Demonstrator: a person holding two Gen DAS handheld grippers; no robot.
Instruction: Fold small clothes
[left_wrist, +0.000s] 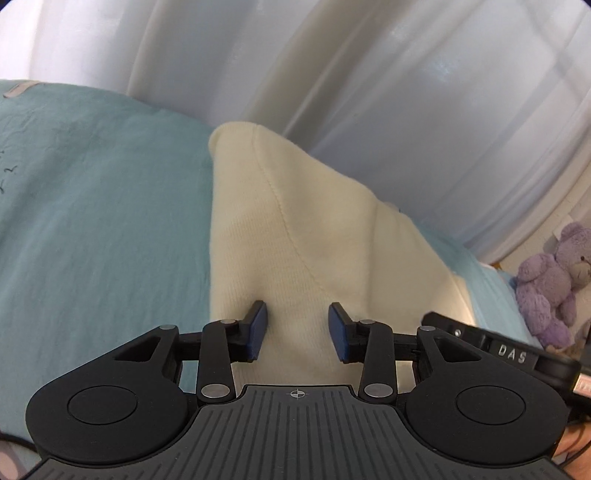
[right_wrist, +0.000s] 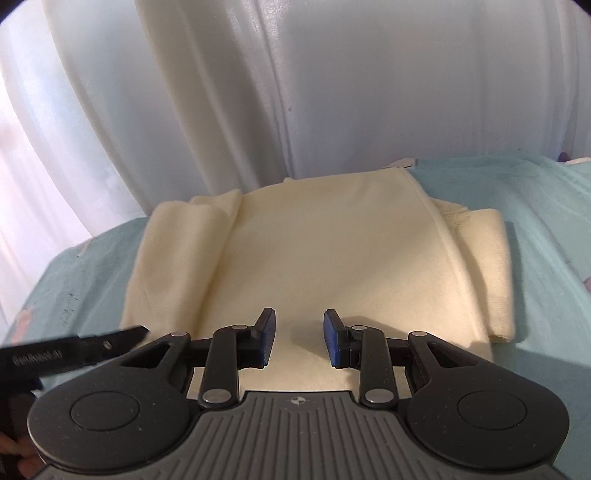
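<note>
A cream knitted garment (right_wrist: 325, 258) lies flat on a teal sheet (right_wrist: 546, 206), with a sleeve folded in on the left (right_wrist: 177, 254) and on the right (right_wrist: 487, 266). My right gripper (right_wrist: 299, 339) is open and empty, just above the garment's near edge. In the left wrist view the same garment (left_wrist: 295, 229) runs away from my left gripper (left_wrist: 297, 330), which is open and empty over its near end. Part of the right gripper's body (left_wrist: 509, 350) shows at the right there, and part of the left gripper's body (right_wrist: 74, 350) shows at the left of the right wrist view.
White curtains (right_wrist: 295, 85) hang close behind the bed. The teal sheet (left_wrist: 92, 221) spreads wide to the left of the garment. A purple teddy bear (left_wrist: 554, 280) sits at the far right of the left wrist view.
</note>
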